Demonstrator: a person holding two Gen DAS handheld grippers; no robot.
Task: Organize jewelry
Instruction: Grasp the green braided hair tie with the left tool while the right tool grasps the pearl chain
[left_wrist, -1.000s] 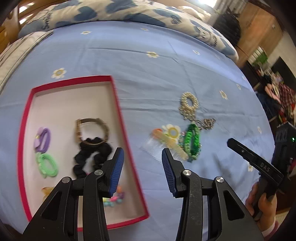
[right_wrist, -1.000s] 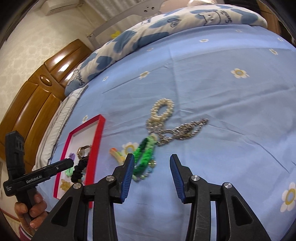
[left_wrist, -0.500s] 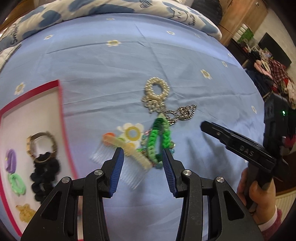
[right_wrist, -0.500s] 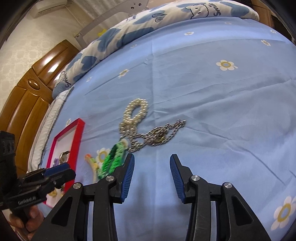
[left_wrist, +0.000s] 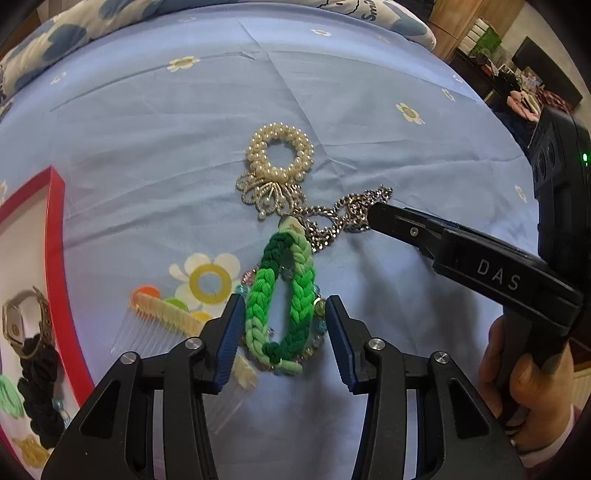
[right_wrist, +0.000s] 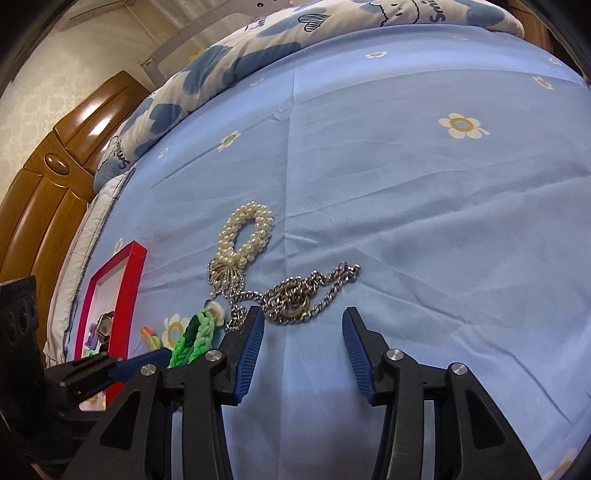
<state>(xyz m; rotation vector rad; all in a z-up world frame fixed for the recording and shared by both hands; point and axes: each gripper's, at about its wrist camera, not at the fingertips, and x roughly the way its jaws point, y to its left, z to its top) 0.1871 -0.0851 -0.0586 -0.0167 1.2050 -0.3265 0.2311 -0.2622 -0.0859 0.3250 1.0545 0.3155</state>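
A green braided bracelet (left_wrist: 260, 295) lies on the blue bedsheet between the jaws of my left gripper (left_wrist: 284, 306), which are closing; the pads stand just beside it, not pressing. Above it lie a pearl hair ring (left_wrist: 306, 155) and a silver chain (left_wrist: 347, 214). My right gripper (right_wrist: 303, 314) hovers just short of the silver chain (right_wrist: 295, 295), its jaws opening with nothing between them. A pale comb (left_wrist: 166, 317) lies left of the bracelet. The red-rimmed box (left_wrist: 55, 258) at the left holds a watch (left_wrist: 18, 325) and a black scrunchie (left_wrist: 37, 384).
A folded blue-patterned quilt (right_wrist: 258, 55) runs along the far side of the bed. A wooden headboard (right_wrist: 44, 192) stands at the left in the right wrist view. A hand (left_wrist: 528, 380) holds the right gripper's handle at the bed's right side.
My left gripper moved right from over the red box to the green bracelet and came lower around it. The right gripper came forward and down toward the silver chain.
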